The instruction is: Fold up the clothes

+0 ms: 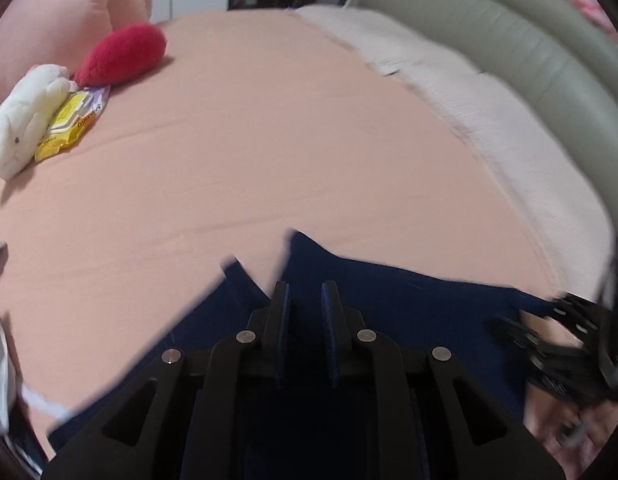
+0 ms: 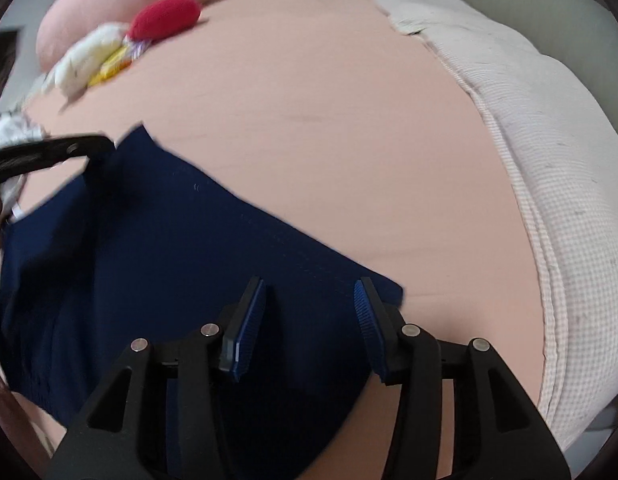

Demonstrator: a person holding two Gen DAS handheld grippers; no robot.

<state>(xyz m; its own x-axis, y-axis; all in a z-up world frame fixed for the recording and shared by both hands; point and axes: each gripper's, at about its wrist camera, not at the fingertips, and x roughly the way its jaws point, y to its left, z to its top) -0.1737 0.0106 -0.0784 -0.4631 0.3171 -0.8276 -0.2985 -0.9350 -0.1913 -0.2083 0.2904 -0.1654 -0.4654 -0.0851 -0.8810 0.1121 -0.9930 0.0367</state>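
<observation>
A navy blue garment [image 2: 181, 248] lies on a plain salmon-pink bed sheet [image 1: 269, 140]. At two o'clock runs a pale pink fine-checked cover [image 2: 549, 168], with a grey-green headboard [image 1: 529, 40] beyond it. At ten o'clock sit a crimson plush [image 1: 121, 54], a white plush [image 1: 25, 120] and a yellow packet [image 1: 67, 124]. The gripper pads [image 2: 249, 320] are ribbed blue on black.

The yellow packet [image 1: 67, 124] beside the white plush toy [image 1: 27, 120] on the bed carries printed lettering along its orange edge, but it is too small and warped to read; no other text, number or sign shows anywhere
</observation>
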